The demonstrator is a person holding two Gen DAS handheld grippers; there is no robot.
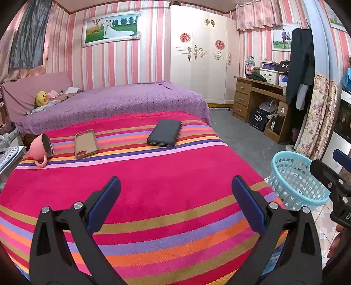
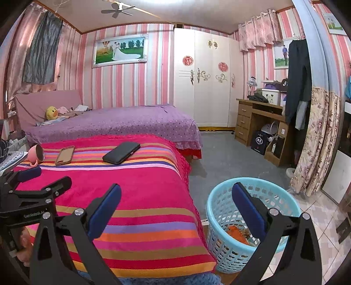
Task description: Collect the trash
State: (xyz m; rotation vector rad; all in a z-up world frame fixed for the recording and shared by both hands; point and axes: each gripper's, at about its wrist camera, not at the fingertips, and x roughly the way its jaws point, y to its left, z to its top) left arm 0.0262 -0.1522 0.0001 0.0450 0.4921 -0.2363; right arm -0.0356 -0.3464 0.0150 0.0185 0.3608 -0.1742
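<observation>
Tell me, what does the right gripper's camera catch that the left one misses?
Only the right wrist view shows the ceiling fan and orange trash inside the blue basket. Only the left wrist view shows the right gripper's side by the basket. Both show the striped blanket, pink mug, tan phone case and black phone, with both grippers open.

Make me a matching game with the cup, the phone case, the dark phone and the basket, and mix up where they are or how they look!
Things:
1. pink cup
2. tan phone case
3. black phone
4. blue basket

States or places:
A. on the floor beside the bed, orange scraps inside
B. tipped on its side on the striped blanket
C. lying open side up, empty
D. lying flat, farthest right on the blanket

Pairs: 1-B, 2-C, 3-D, 4-A
</observation>
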